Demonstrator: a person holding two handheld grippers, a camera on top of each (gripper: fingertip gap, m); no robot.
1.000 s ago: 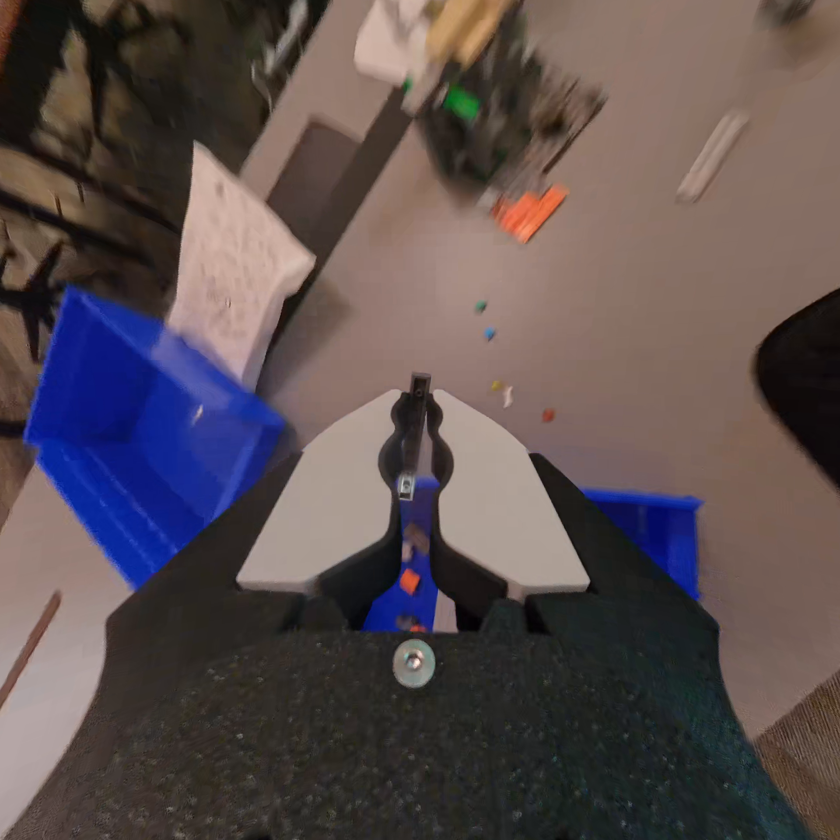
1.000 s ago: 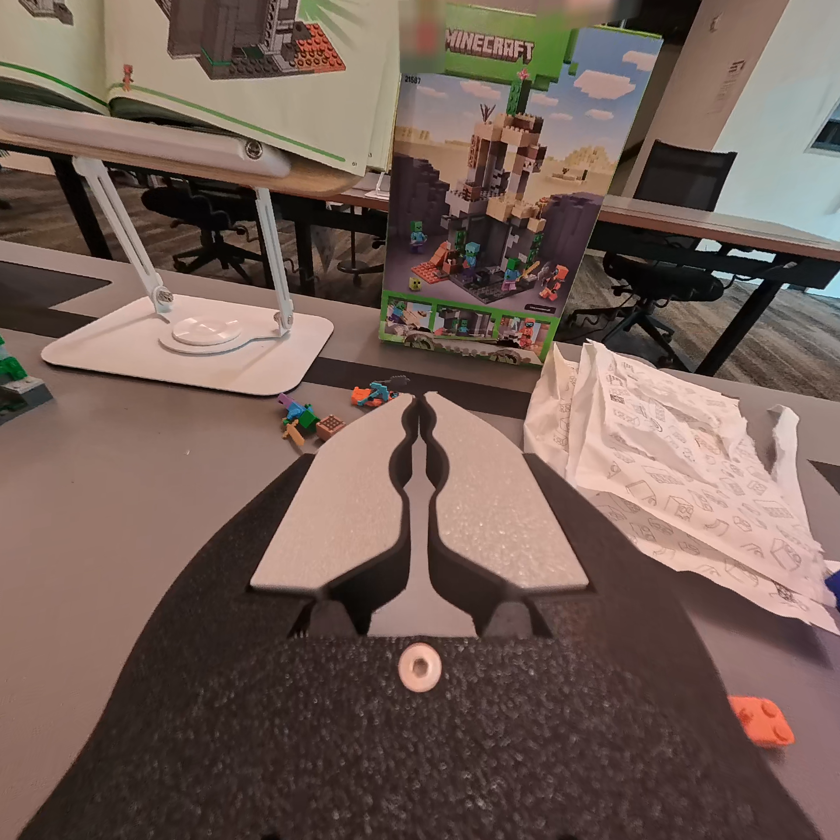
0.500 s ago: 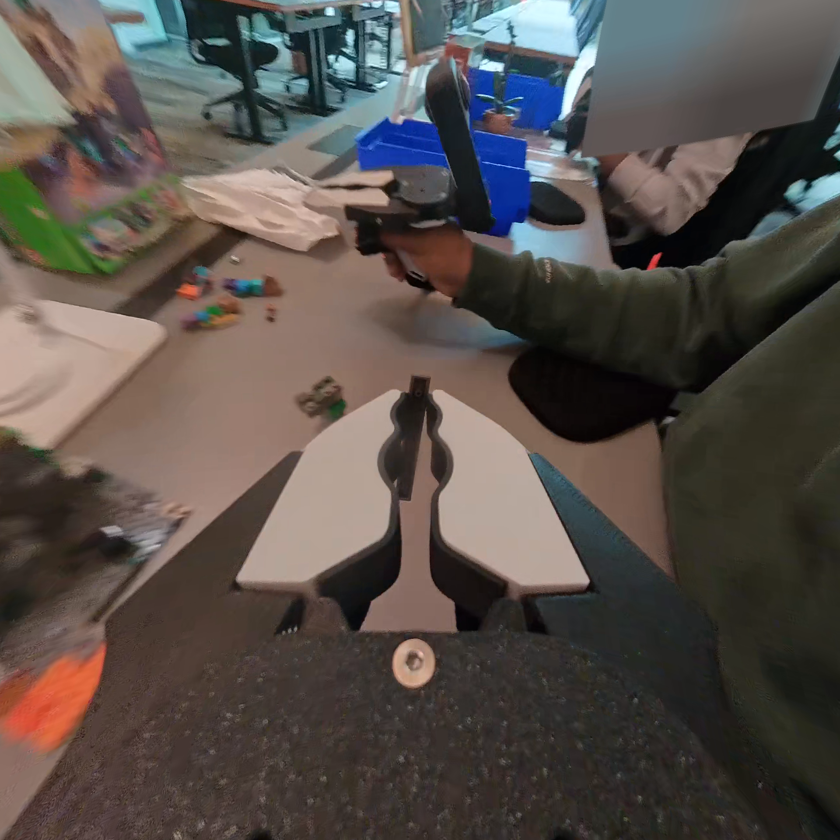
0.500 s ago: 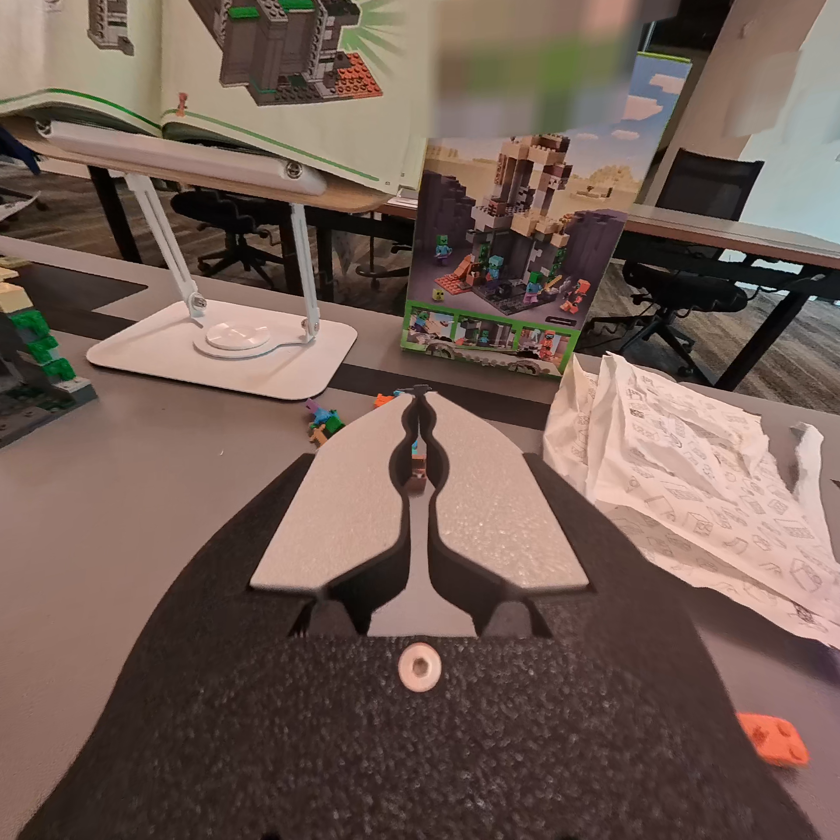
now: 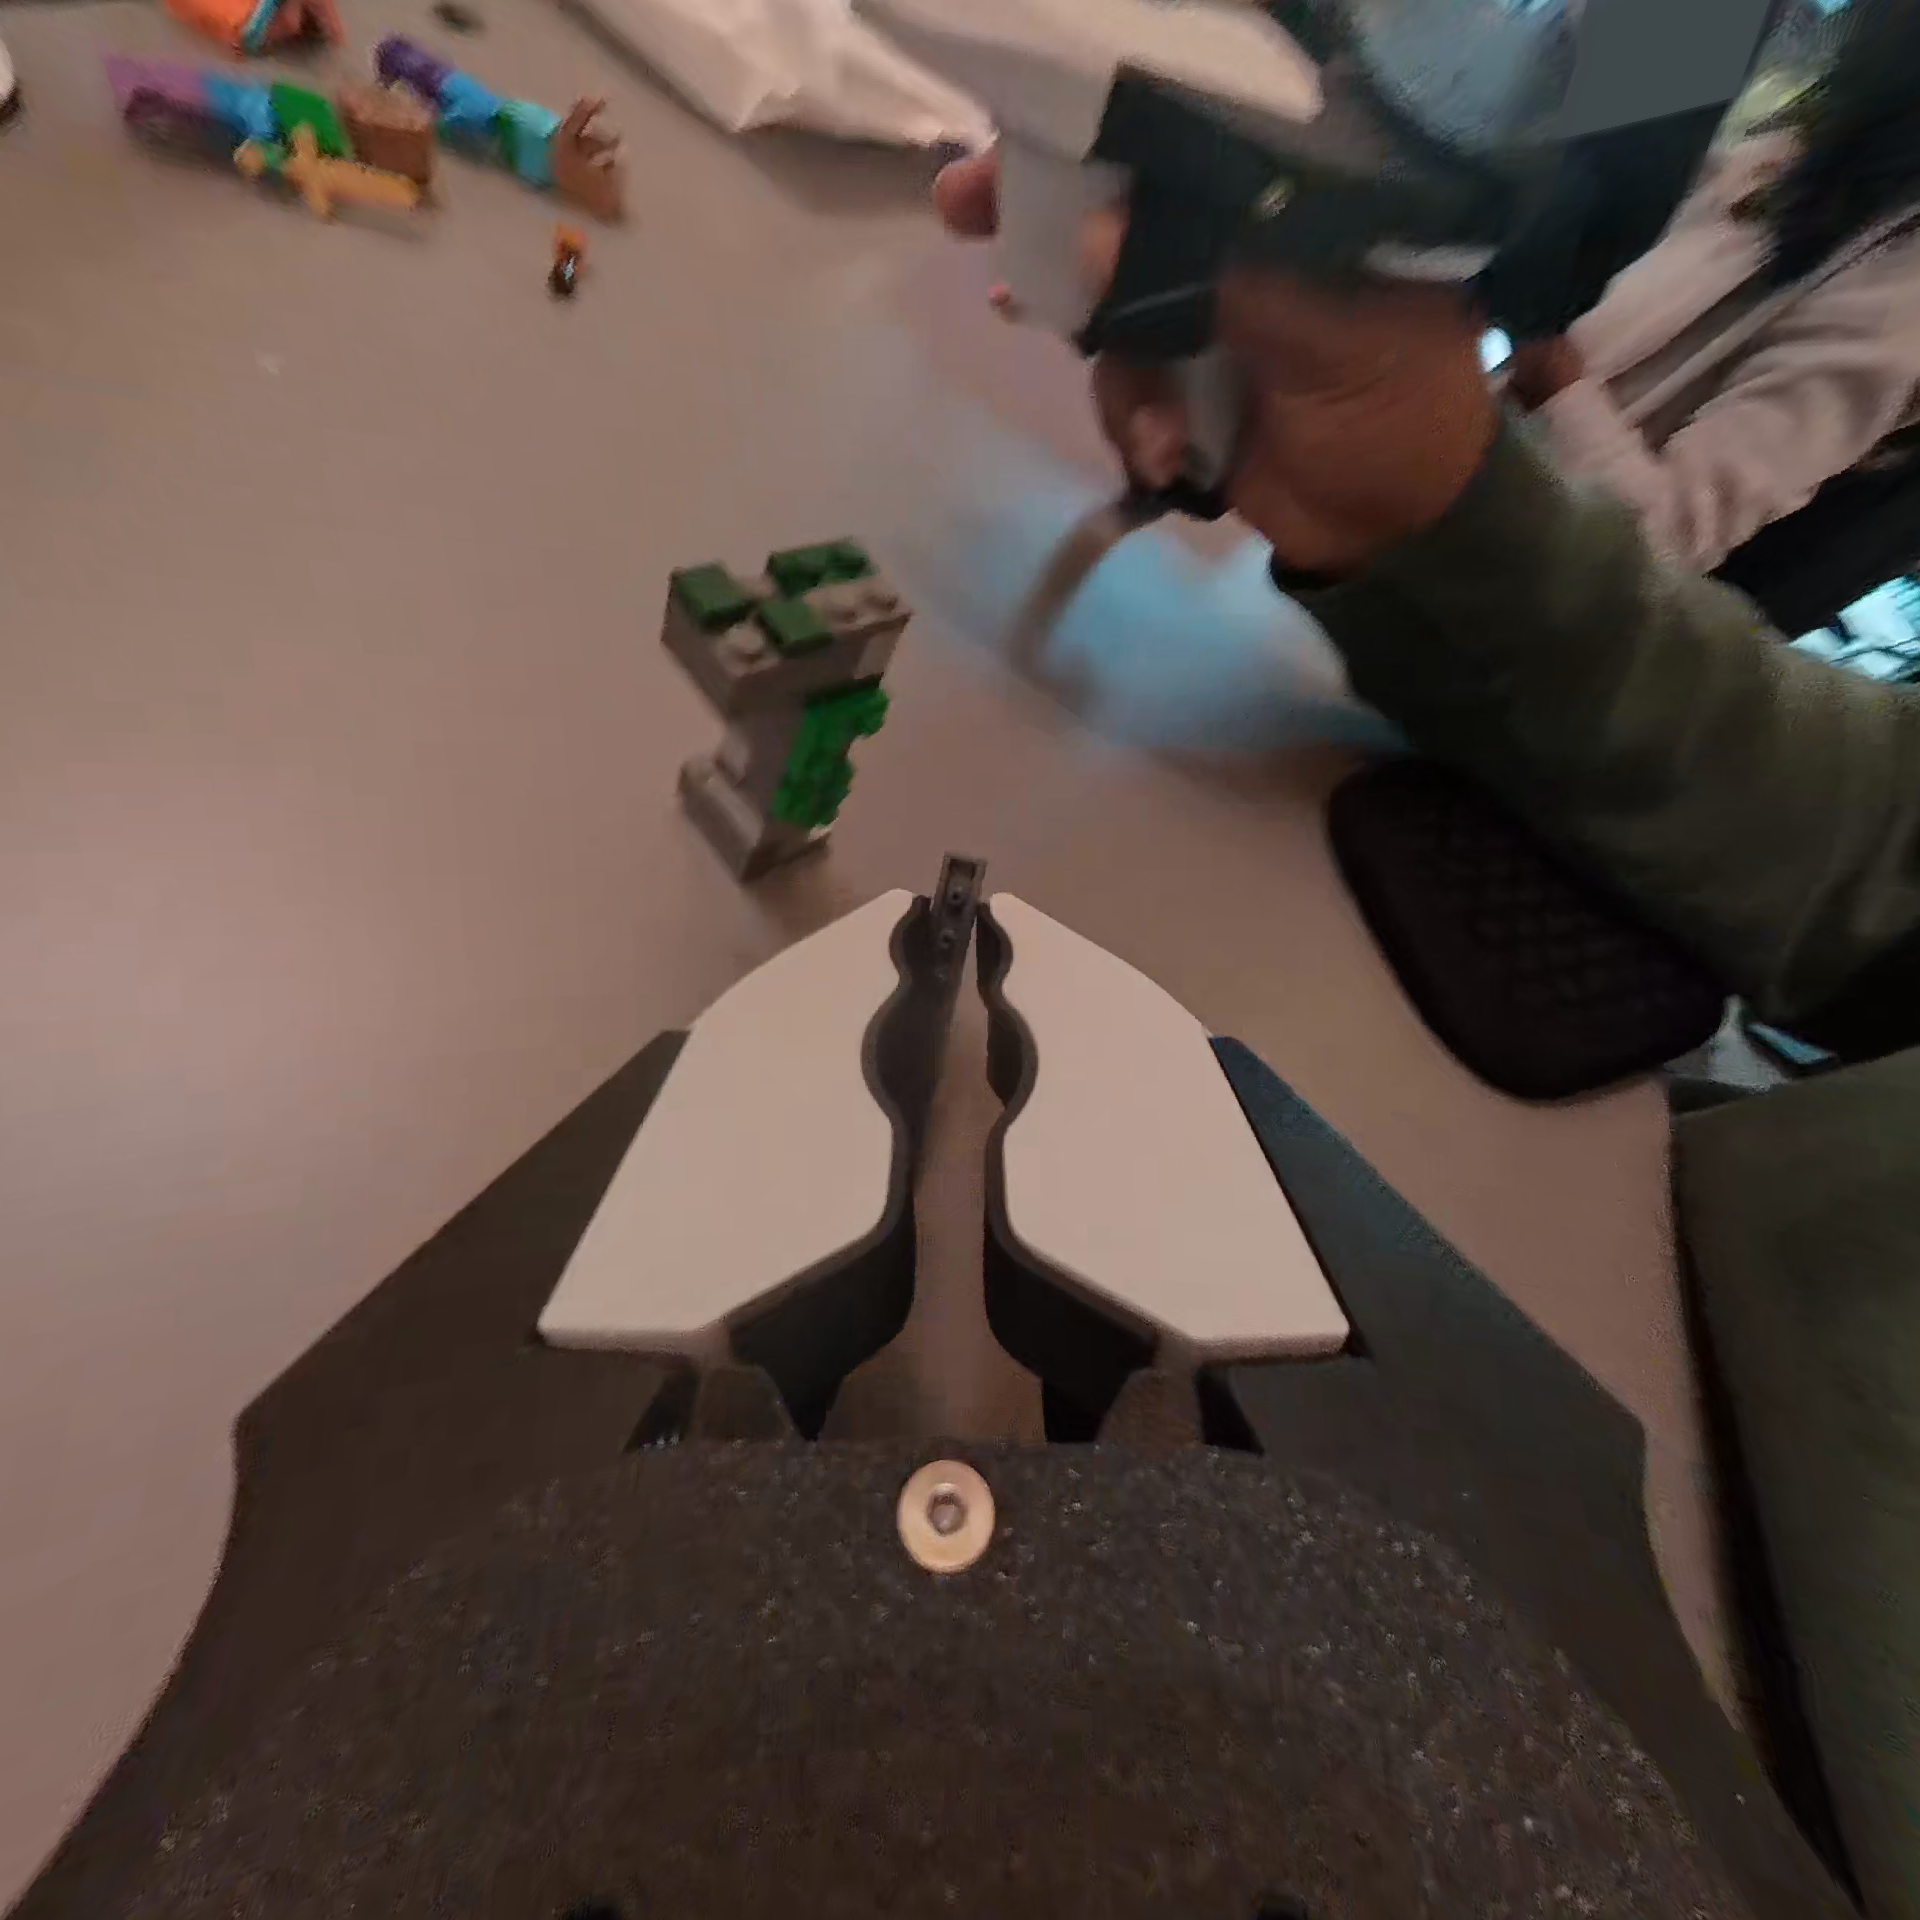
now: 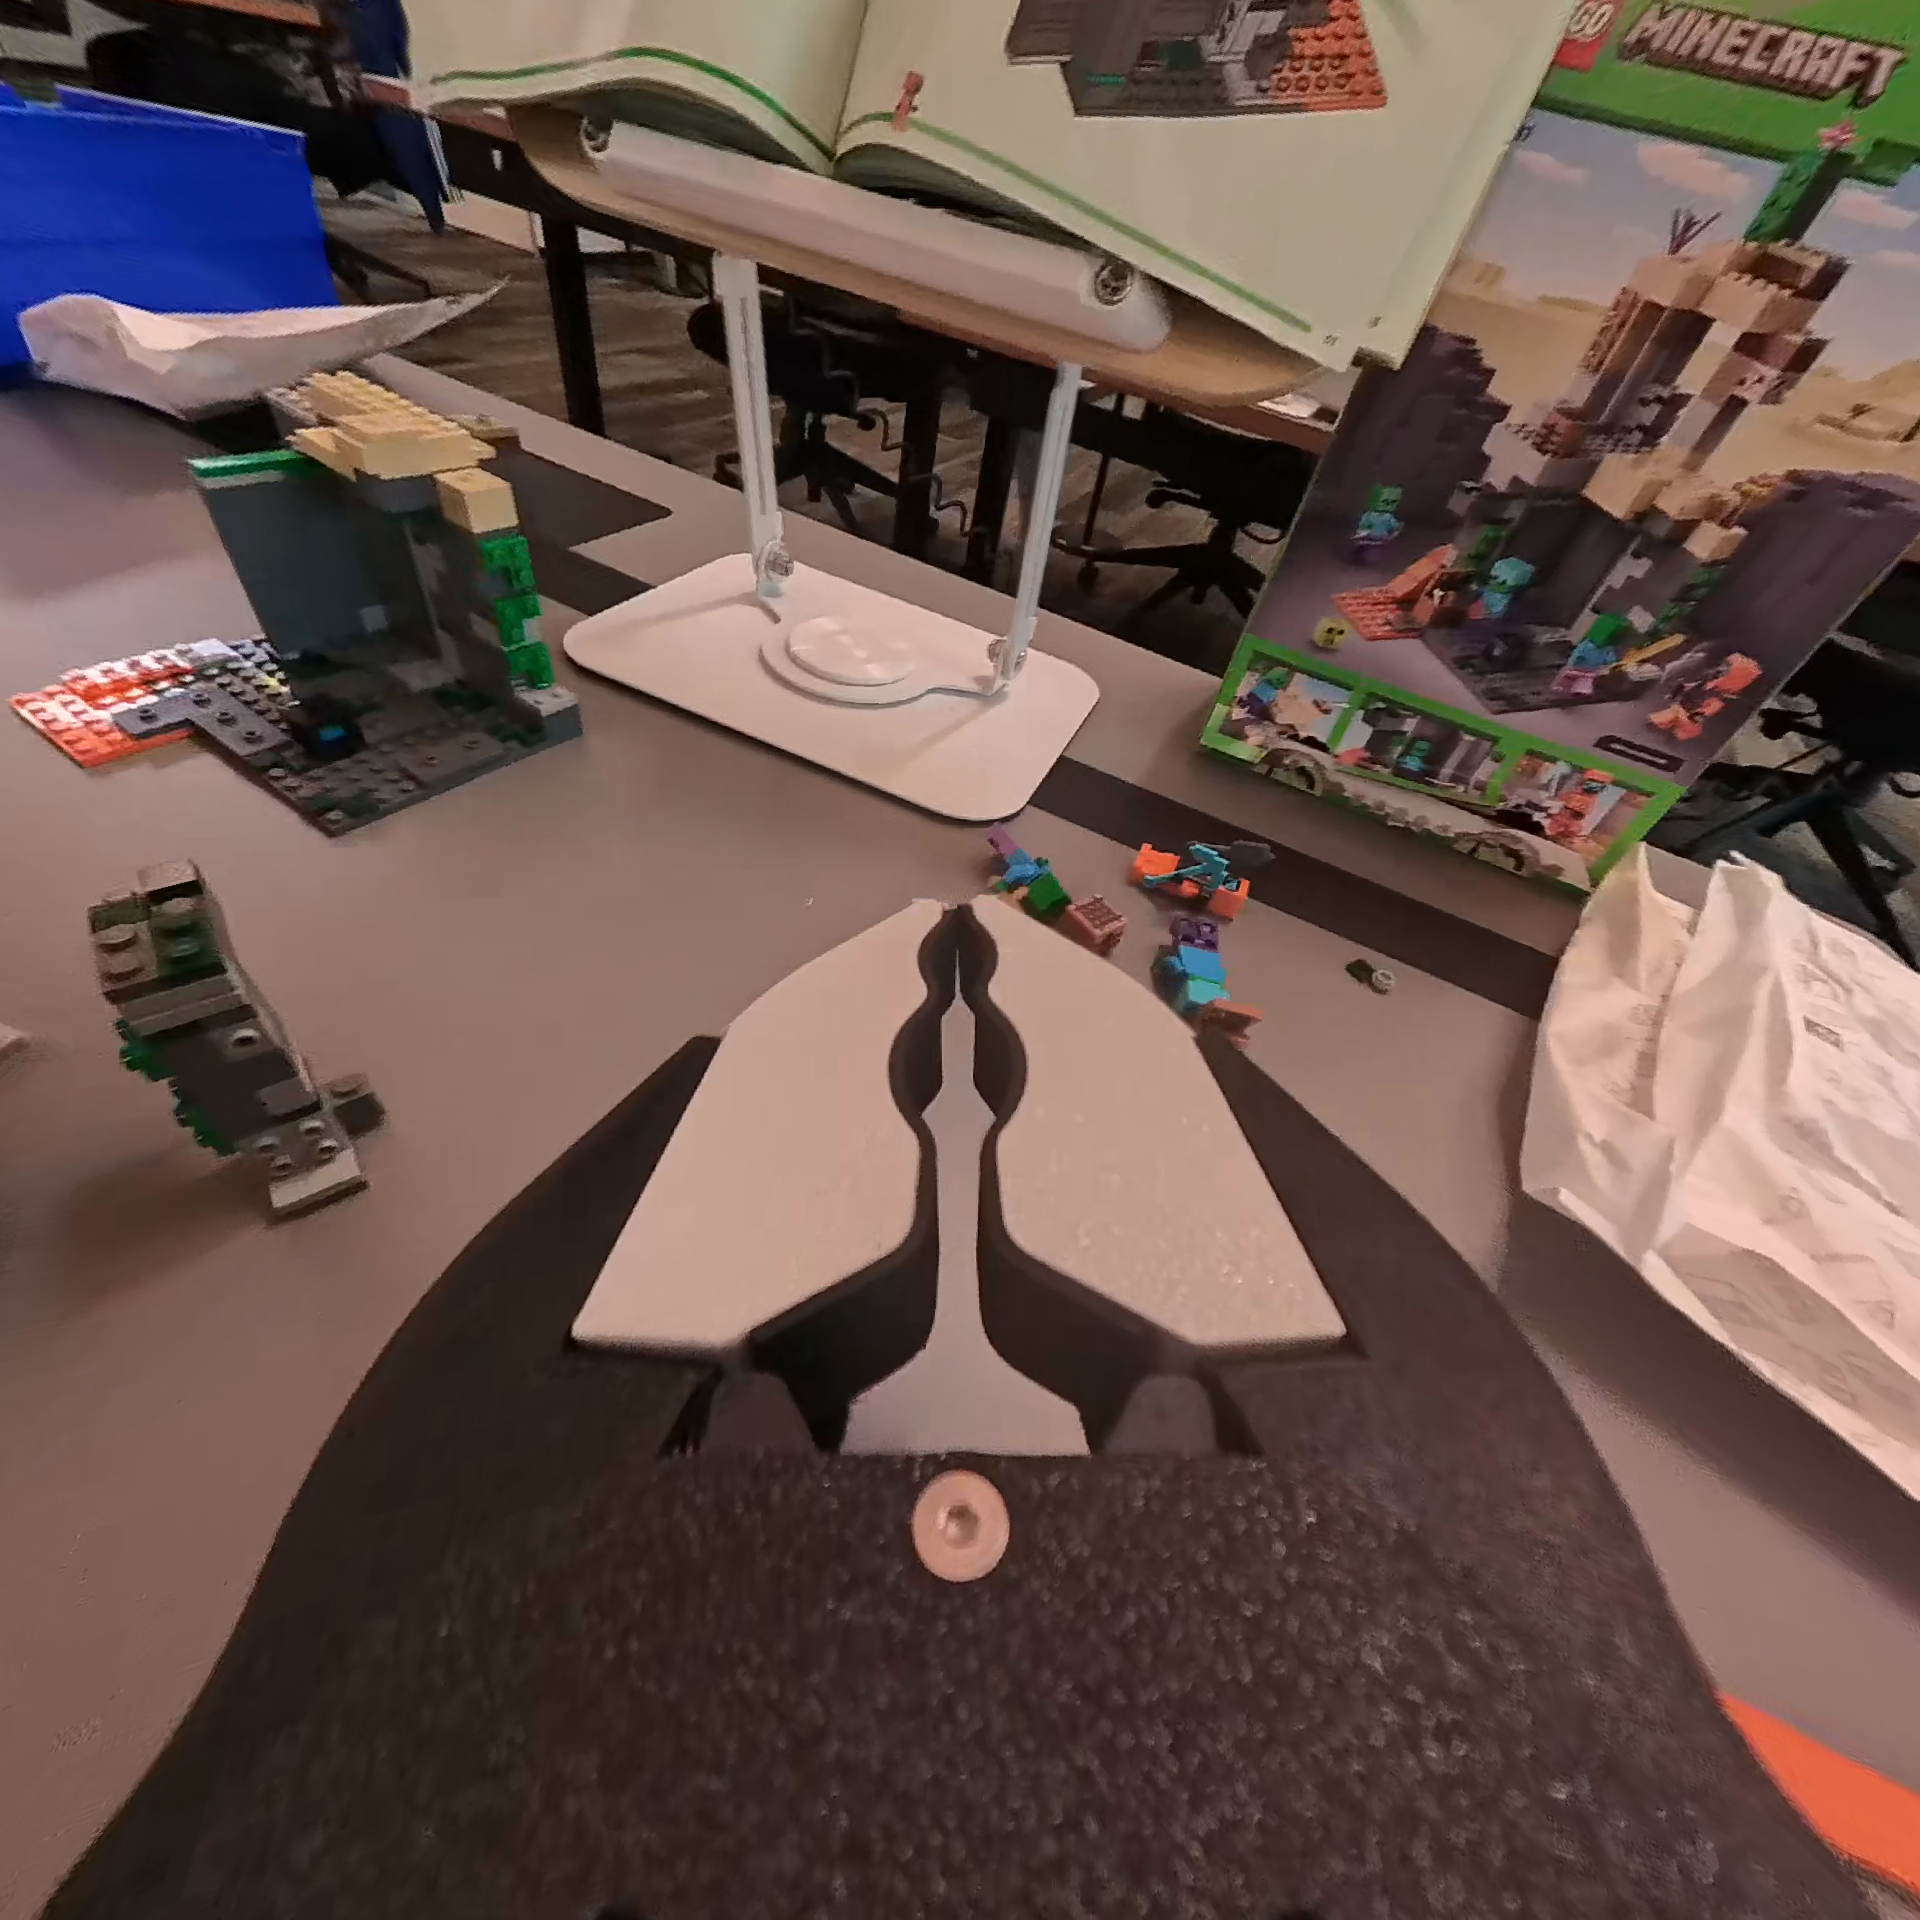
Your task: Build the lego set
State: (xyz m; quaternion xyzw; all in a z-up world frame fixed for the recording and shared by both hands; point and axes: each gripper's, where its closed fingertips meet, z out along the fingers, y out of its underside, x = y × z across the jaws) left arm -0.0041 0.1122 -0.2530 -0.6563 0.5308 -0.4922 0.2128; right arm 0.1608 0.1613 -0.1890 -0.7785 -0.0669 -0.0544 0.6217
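Observation:
My left gripper (image 5: 954, 912) is shut on a thin dark grey lego piece (image 5: 958, 881) that sticks out past its tips. It hovers just short of a small grey and green sub-build (image 5: 779, 696) standing on the grey table. That sub-build also shows in the right wrist view (image 6: 218, 1039), at the left. My right gripper (image 6: 956, 914) is shut and empty above the table. It shows blurred in a hand in the left wrist view (image 5: 1143, 208). The main build (image 6: 384, 613) stands on its dark and orange baseplate (image 6: 94, 707) at the far left.
An instruction booklet lies on a white stand (image 6: 831, 675) at the back, with the set's box (image 6: 1558, 520) to its right. Minifigures (image 6: 1195, 966) lie ahead of my right gripper. White paper bags (image 6: 1745, 1122) lie right, an orange piece (image 6: 1808, 1766) near right, and a black pad (image 5: 1507, 935) sits by the sleeve. The gap from one gripper's tips to the other's is roughly 20 centimetres. My right tips are about 30 centimetres from the main build (image 6: 384, 613), my left tips only 25 centimetres.
My left gripper has swung from the blue bins to the small sub-build, still holding the dark piece. My right gripper has turned left, bringing the main build into view.

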